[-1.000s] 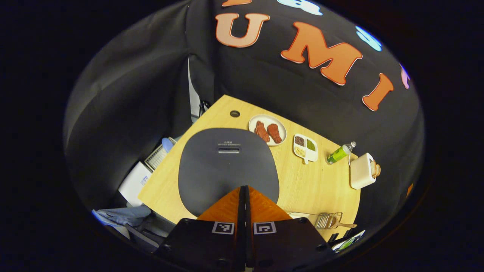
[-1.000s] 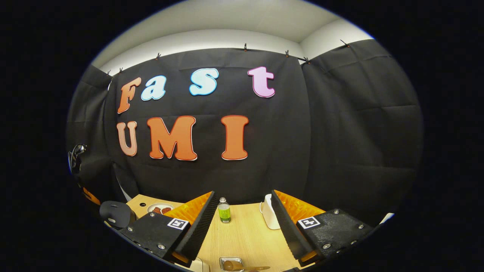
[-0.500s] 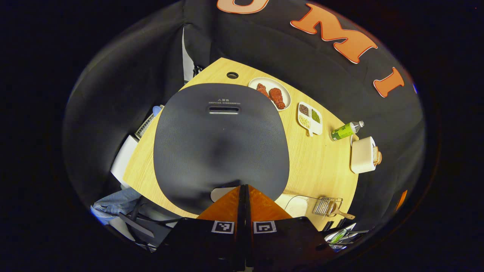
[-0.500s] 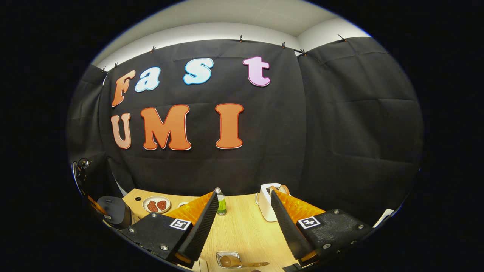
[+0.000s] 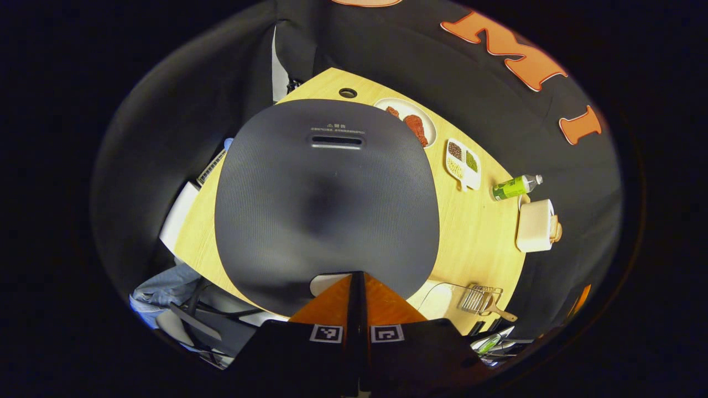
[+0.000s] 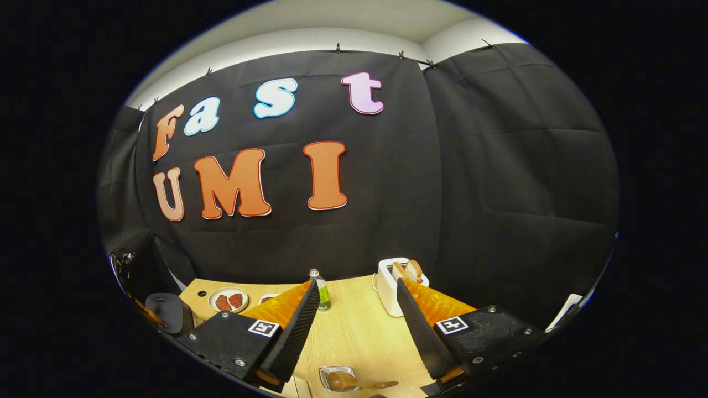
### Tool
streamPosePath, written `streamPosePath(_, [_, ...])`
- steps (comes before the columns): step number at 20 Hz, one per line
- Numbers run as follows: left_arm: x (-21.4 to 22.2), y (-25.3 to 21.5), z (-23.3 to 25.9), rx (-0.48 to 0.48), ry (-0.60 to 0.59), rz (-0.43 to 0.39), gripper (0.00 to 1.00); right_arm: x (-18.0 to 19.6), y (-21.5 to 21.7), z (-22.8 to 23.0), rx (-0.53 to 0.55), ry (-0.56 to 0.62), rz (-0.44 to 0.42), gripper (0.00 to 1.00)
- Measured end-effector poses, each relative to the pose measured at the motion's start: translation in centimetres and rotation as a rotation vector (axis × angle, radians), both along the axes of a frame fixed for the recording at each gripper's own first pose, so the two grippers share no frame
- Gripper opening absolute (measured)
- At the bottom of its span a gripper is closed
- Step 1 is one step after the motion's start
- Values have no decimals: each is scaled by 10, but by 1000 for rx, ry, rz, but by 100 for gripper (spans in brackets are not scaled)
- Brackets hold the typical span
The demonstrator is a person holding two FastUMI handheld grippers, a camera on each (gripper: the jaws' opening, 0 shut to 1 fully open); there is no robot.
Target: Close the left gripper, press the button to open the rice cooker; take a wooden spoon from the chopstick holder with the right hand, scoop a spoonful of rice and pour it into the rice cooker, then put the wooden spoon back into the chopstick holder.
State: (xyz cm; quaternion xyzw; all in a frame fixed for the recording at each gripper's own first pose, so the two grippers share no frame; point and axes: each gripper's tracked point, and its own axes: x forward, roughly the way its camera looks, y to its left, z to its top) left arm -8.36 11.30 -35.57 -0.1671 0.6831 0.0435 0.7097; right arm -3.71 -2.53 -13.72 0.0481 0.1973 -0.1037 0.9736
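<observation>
Pressed flat together with nothing between them, the orange fingers of my left gripper (image 5: 355, 284) point down at the dark grey, rounded-square rice cooker (image 5: 326, 199), whose closed lid spreads wide just ahead of my tips. A small pale patch (image 5: 323, 282) sits at the lid's near edge, right at my tips; I judge that to be the release button, though I cannot tell whether I am touching it. To press well, I should keep the tips sealed, centre them on that patch and push straight down, then clear away so the lid can swing up.

On my right gripper (image 6: 354, 309) the fingers stand wide apart and empty above the light wooden table (image 6: 354, 337). Below and between them, near the table's close edge, lies the wooden spoon (image 6: 354, 381) across a small metal dish (image 6: 337, 378). Off to the right of my left fingers I see a wire rack (image 5: 480, 298) with a wooden handle poking from it.
</observation>
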Motion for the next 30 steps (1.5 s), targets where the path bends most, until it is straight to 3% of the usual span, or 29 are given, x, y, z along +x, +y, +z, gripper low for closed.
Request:
streamPosePath(3, [0, -1, -1, 42, -38, -41, 2, -2, -2, -10, 7, 13, -11, 87])
streamPosePath(6, [2, -4, 8, 93, -106, -95, 5, -5, -1, -24, 26, 46, -9, 88])
streamPosePath(10, [42, -6, 50, 199, -390, -157, 5, -14, -1, -42, 53, 88, -4, 88])
streamPosePath(14, [93, -9, 142, 350, -749, -226, 5, -24, 3, -63, 61, 134, 17, 88])
streamPosePath(16, [99, -8, 167, 395, -822, -220, 4, -28, 3, -71, 60, 151, 28, 88])
streamPosePath(19, [96, -27, 186, 354, -892, -207, 1, -32, 3, -79, 60, 177, 39, 88])
streamPosePath(21, [98, -32, 206, 362, -972, -196, 5, -34, 0, -84, 53, 186, 45, 88])
streamPosePath(24, [96, -37, 251, 439, -1137, -211, 2, -37, -5, -87, 48, 194, 51, 88])
streamPosePath(26, [91, -44, 283, 484, -1234, -206, 11, -41, -7, -92, 45, 209, 51, 93])
streamPosePath(27, [89, -51, 296, 486, -1274, -207, 18, -43, -7, -96, 49, 218, 52, 88])
streamPosePath(30, [78, -75, 326, 491, -1379, -223, 53, -55, -2, -109, 59, 256, 67, 88])
